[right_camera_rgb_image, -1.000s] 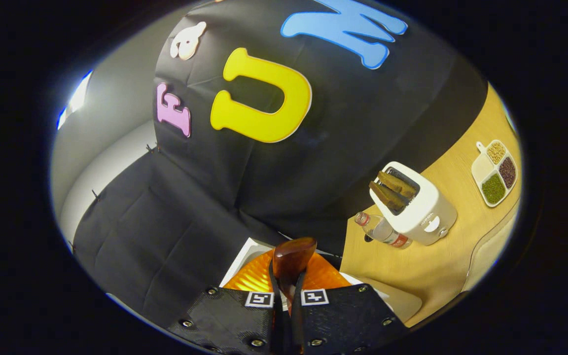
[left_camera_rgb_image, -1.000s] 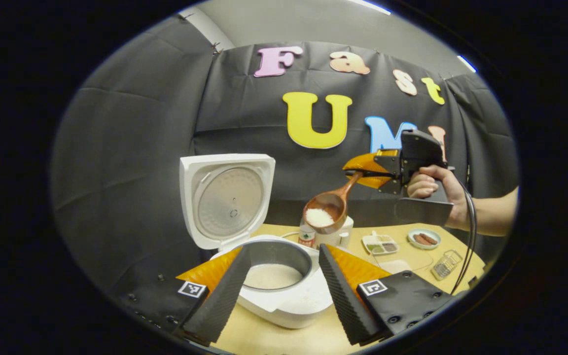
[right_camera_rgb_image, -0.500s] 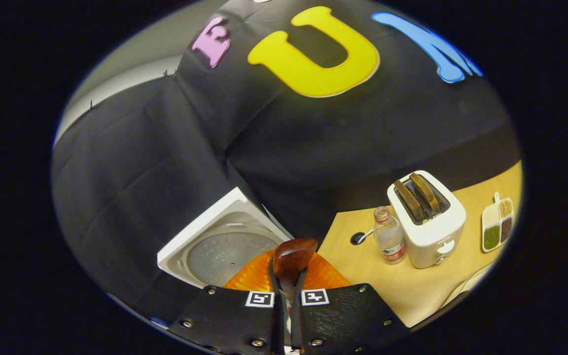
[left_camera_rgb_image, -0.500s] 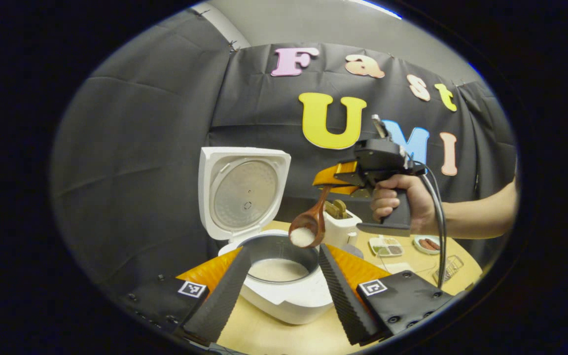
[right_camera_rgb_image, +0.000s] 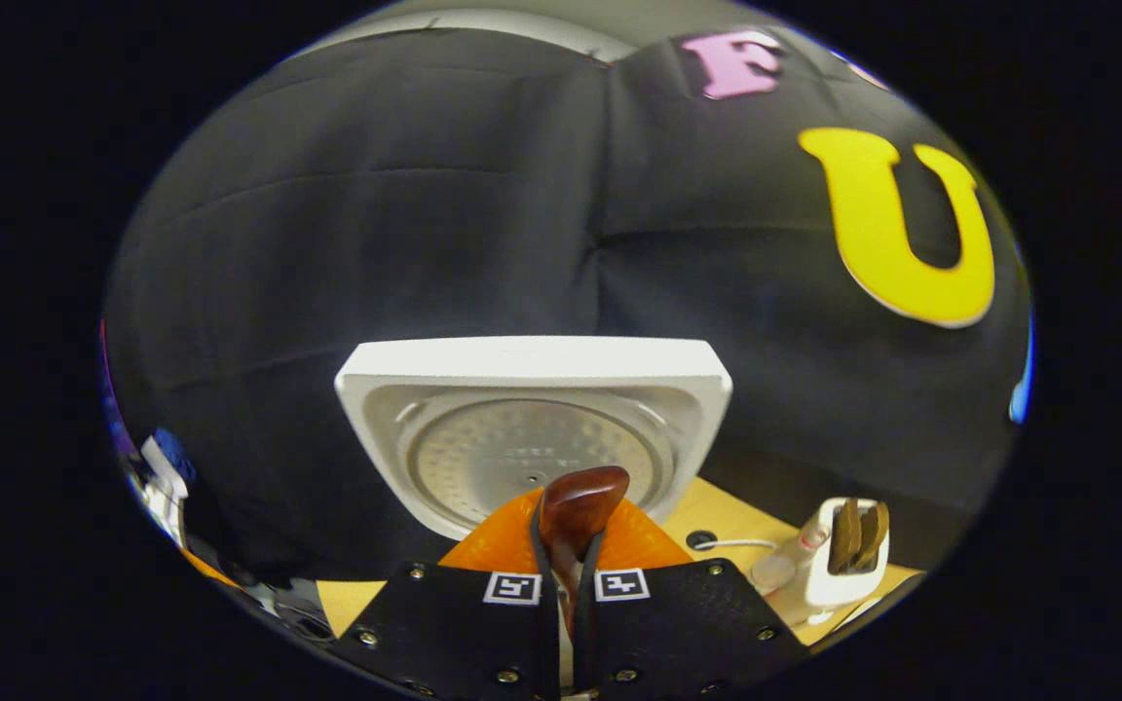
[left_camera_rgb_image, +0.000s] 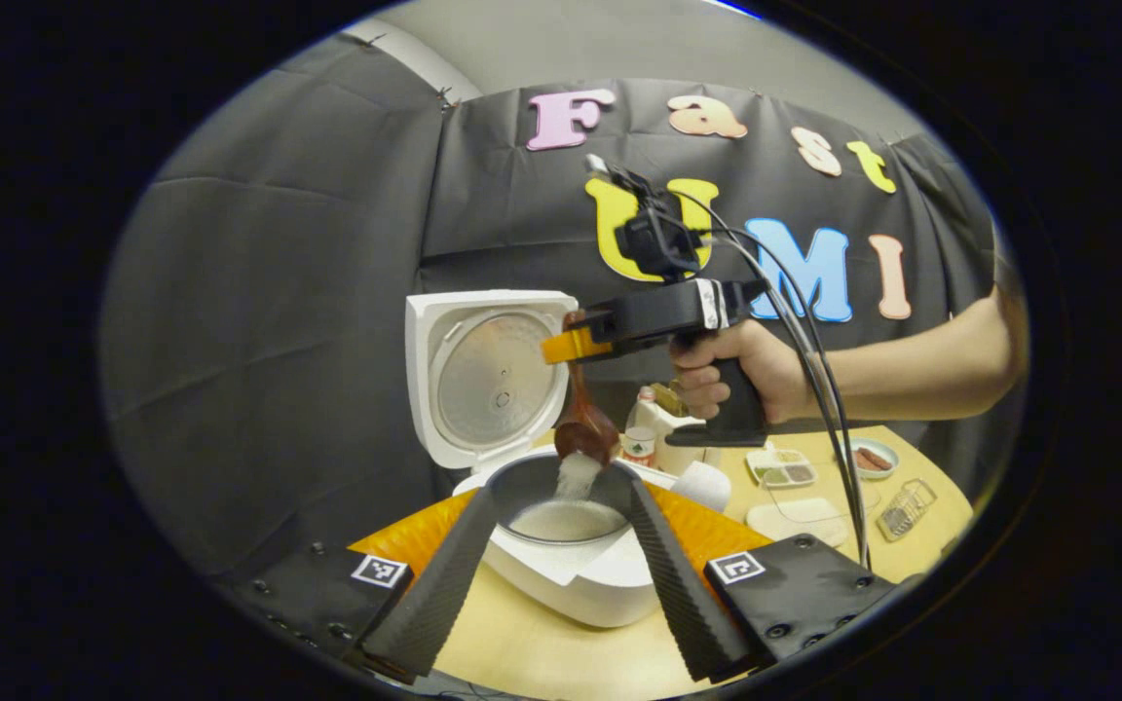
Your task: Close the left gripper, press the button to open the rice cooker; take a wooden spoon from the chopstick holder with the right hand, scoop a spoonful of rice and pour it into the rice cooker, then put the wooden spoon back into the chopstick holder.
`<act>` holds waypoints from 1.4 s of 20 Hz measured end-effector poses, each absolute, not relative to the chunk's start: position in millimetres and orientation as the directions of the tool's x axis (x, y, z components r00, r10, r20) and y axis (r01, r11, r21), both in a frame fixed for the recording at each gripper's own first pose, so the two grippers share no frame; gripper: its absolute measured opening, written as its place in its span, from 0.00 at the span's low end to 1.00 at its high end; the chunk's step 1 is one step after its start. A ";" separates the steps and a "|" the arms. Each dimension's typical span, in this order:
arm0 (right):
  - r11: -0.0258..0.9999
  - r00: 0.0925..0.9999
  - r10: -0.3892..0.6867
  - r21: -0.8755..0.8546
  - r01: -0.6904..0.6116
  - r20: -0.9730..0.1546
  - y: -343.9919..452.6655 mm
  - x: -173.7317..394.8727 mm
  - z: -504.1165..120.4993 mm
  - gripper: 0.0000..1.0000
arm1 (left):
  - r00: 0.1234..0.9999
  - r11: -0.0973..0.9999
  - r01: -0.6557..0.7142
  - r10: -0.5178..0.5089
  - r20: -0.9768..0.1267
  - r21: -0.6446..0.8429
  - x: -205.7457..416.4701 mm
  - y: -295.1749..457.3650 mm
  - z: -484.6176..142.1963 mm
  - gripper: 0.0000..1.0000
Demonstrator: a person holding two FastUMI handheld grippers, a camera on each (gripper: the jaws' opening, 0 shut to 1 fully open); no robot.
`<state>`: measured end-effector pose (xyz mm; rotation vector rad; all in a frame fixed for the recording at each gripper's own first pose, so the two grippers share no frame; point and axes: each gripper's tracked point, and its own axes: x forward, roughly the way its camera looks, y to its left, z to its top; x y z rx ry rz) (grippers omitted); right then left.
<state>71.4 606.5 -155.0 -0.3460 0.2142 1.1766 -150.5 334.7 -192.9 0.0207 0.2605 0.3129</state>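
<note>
Now the dark brown wooden spoon [left_camera_rgb_image: 582, 419] is hanging bowl-down over the white rice cooker [left_camera_rgb_image: 561, 574], and a stream of white rice [left_camera_rgb_image: 576, 474] is falling from it into the grey metal inner pot [left_camera_rgb_image: 532, 482], where a layer of rice is lying at the bottom. You are gripping the spoon's handle with your right tongs [left_camera_rgb_image: 571, 344]; in the right gripper view both fingers are pressing on the rounded handle end [right_camera_rgb_image: 576, 501], which is sticking up between them. Your right hand [left_camera_rgb_image: 741, 375] is wrapping the tool's dark handle, level with the cooker's raised lid [left_camera_rgb_image: 483, 375], and black cables are looping down from the tool toward the bench. The lid is standing upright behind the pot, its round metal inner plate facing you in both views.

Your left tongs [left_camera_rgb_image: 561, 574] are standing open, fingers spread to either side of the cooker's front and touching nothing. The cooker is sitting on the light wooden bench [left_camera_rgb_image: 542, 662]. Beyond it, just behind the spoon, a small clear bottle with a red label [left_camera_rgb_image: 635, 443] is standing beside a white toaster holding two brown slices [right_camera_rgb_image: 848, 570]. Further right, a white divided tray of grains [left_camera_rgb_image: 783, 472], a small dish of brown sausages [left_camera_rgb_image: 871, 458] and a small wire basket [left_camera_rgb_image: 907, 506] are lying on the bench.
</note>
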 end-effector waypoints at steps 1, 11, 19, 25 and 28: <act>0.299 0.355 0.872 -0.208 -0.931 -0.336 607.0 64.9 -149.4 0.06 | 0.916 0.951 -0.304 0.308 -0.255 0.058 -151.4 334.0 -196.0 0.94; 0.360 0.354 0.911 -0.010 -0.933 -0.210 588.2 67.3 -95.0 0.06 | 0.929 0.956 -0.292 0.291 -0.230 0.030 -152.0 318.2 -177.7 0.99; 0.413 0.435 0.895 0.553 -0.723 -0.100 495.5 114.6 -48.6 0.06 | 0.942 0.967 -0.254 0.252 -0.224 0.019 -146.8 293.8 -167.1 0.99; 0.412 0.535 0.844 0.701 -0.582 -0.052 408.6 129.7 -38.1 0.06 | 0.958 0.982 -0.187 0.187 -0.216 0.021 -126.7 254.0 -159.4 0.96; 0.402 0.578 0.815 0.756 -0.516 -0.038 364.0 130.1 -36.3 0.06 | 0.965 0.988 -0.153 0.153 -0.212 0.019 -114.3 230.0 -152.2 0.96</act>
